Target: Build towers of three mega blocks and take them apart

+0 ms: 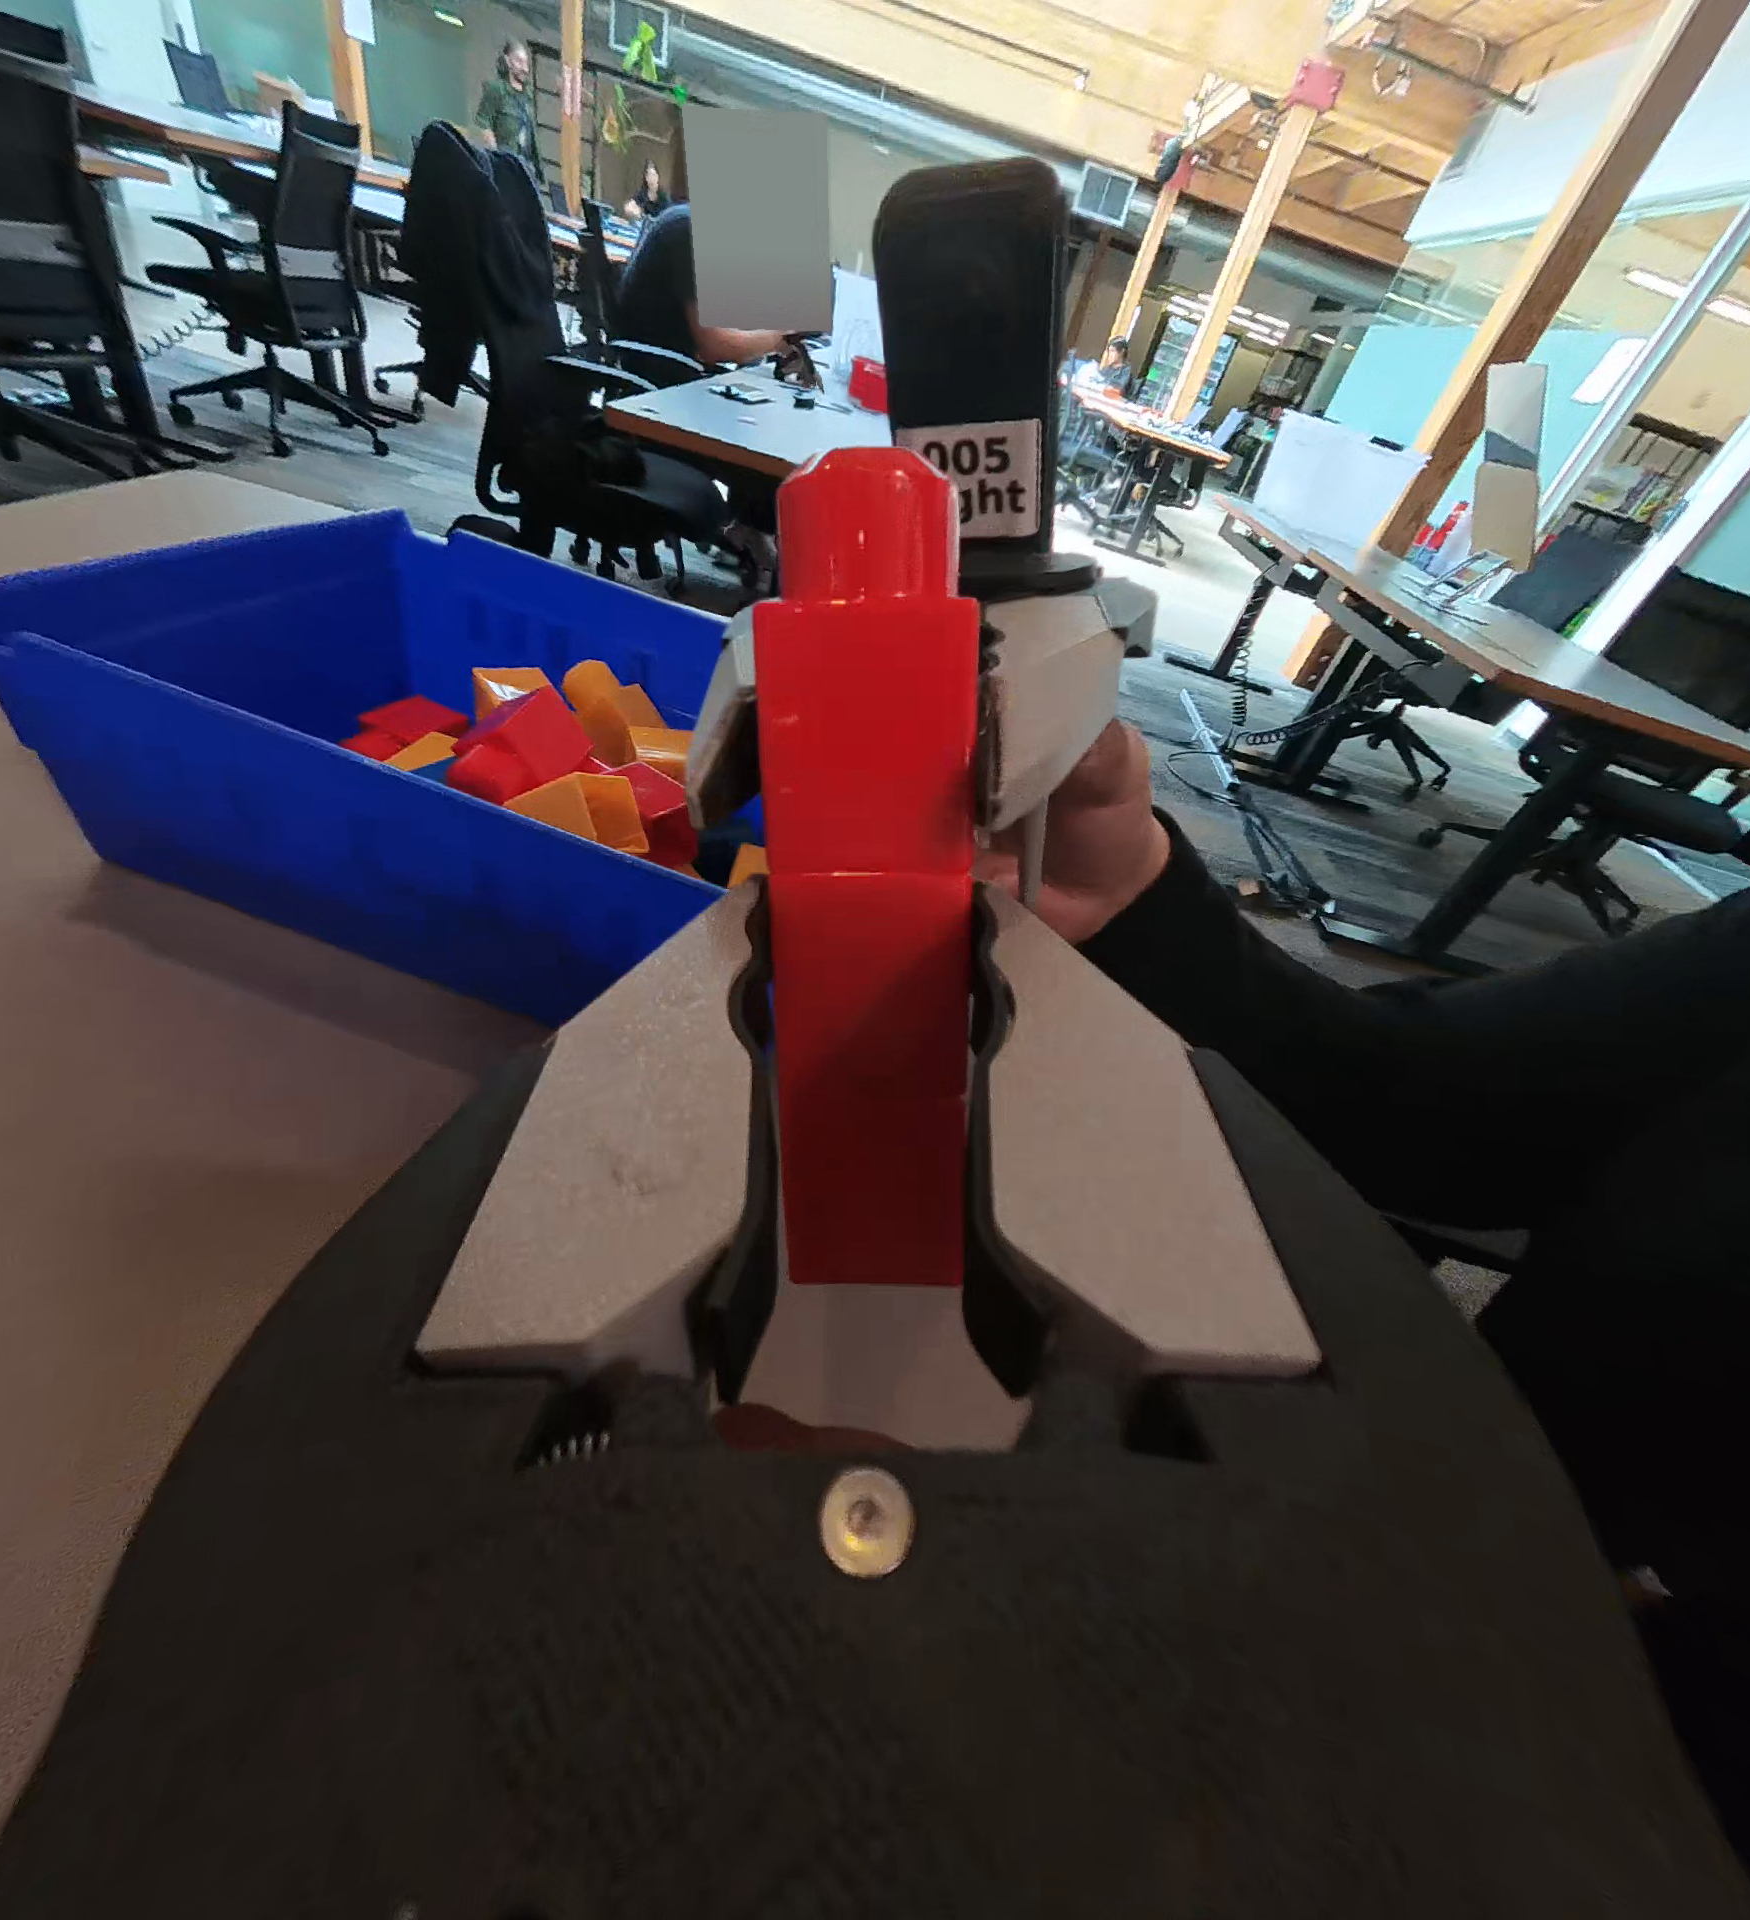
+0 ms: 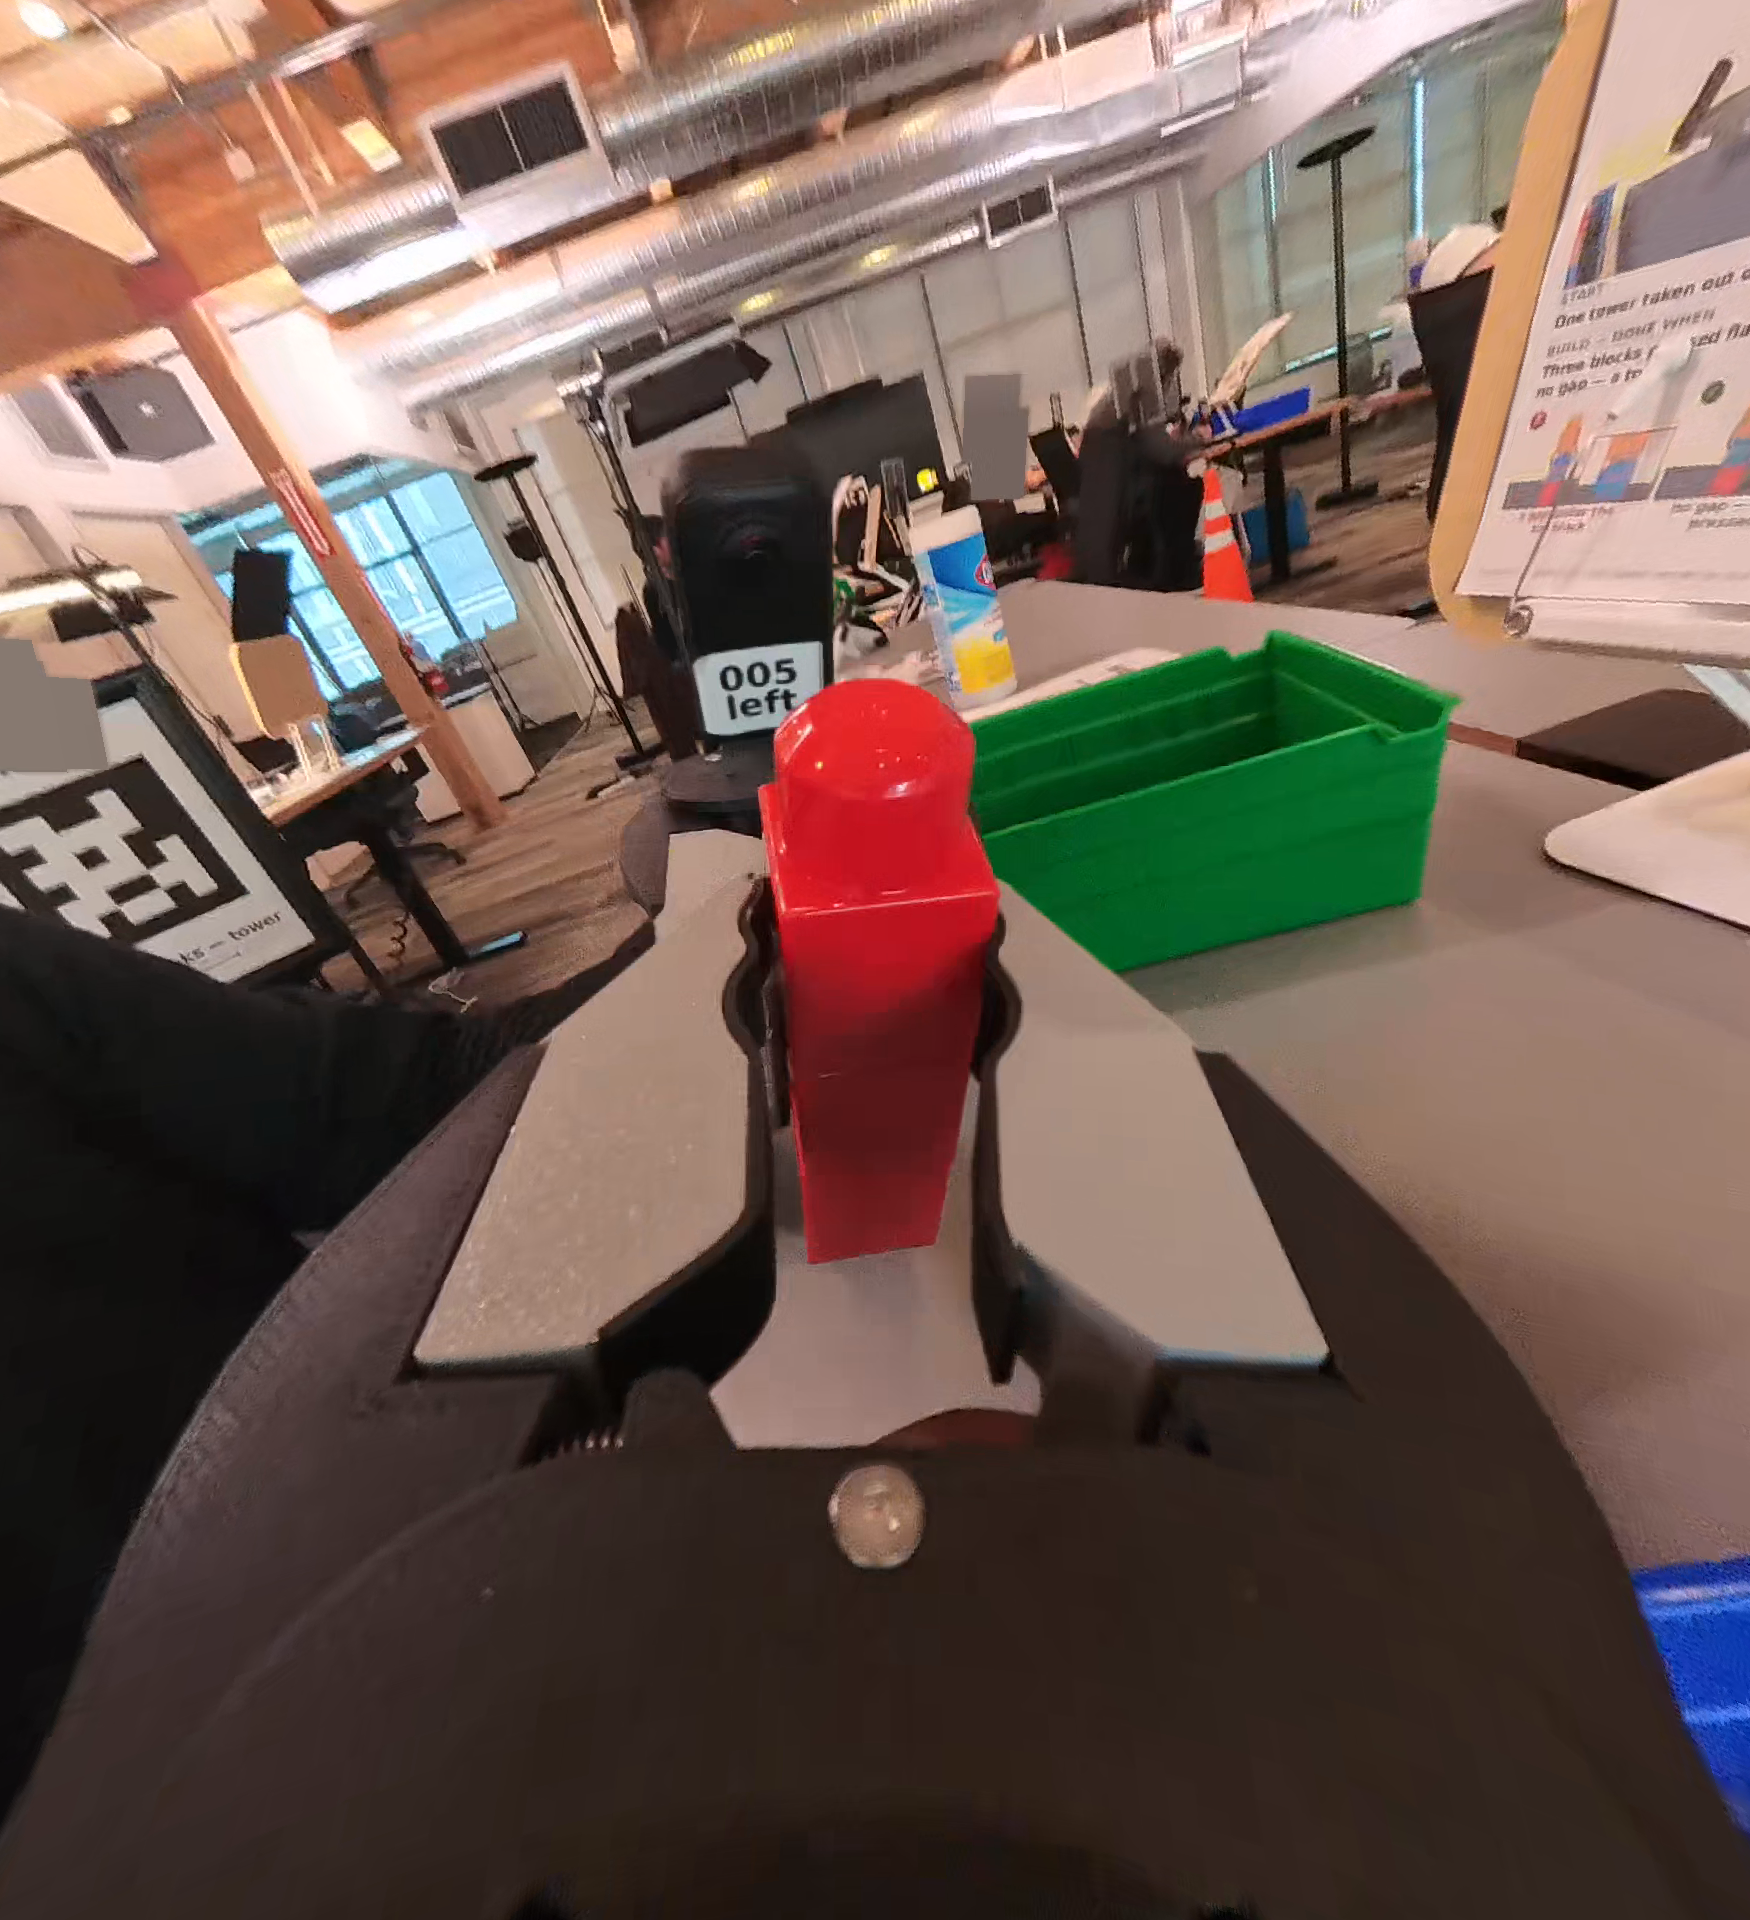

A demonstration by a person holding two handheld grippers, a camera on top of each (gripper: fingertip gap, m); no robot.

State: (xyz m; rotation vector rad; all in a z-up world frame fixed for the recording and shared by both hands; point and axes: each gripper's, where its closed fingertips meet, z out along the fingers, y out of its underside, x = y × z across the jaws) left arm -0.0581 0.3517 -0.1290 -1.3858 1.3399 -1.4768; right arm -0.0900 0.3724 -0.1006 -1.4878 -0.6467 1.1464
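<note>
A: Where is the tower sitting right now?

B: A red tower of stacked mega blocks is hanging in the air above the counter, caught between both tools. The left gripper is clamping its near blocks, both dark pads pressing on the red sides. The block at the far end, the one with the round stud on top, is being pinched by the right gripper, which is coming in from the far side, a hand in a black sleeve wrapped around its handle.

A: And from the other camera?

B: The right gripper is showing its jaws closed on a red block, stud pointing away; the pads are pressing on both flanks. The left tool's black camera housing is showing just beyond it.

A: Bins?

B: A blue bin is lying on the counter to the left in the left wrist view, loose red and orange blocks piled in its right end. A green bin is standing on the counter at the far right in the right wrist view, well apart from the tower. Beyond it a wipes canister is standing, and a clipboard with an instruction sheet is propped on a stand at the far right.
</note>
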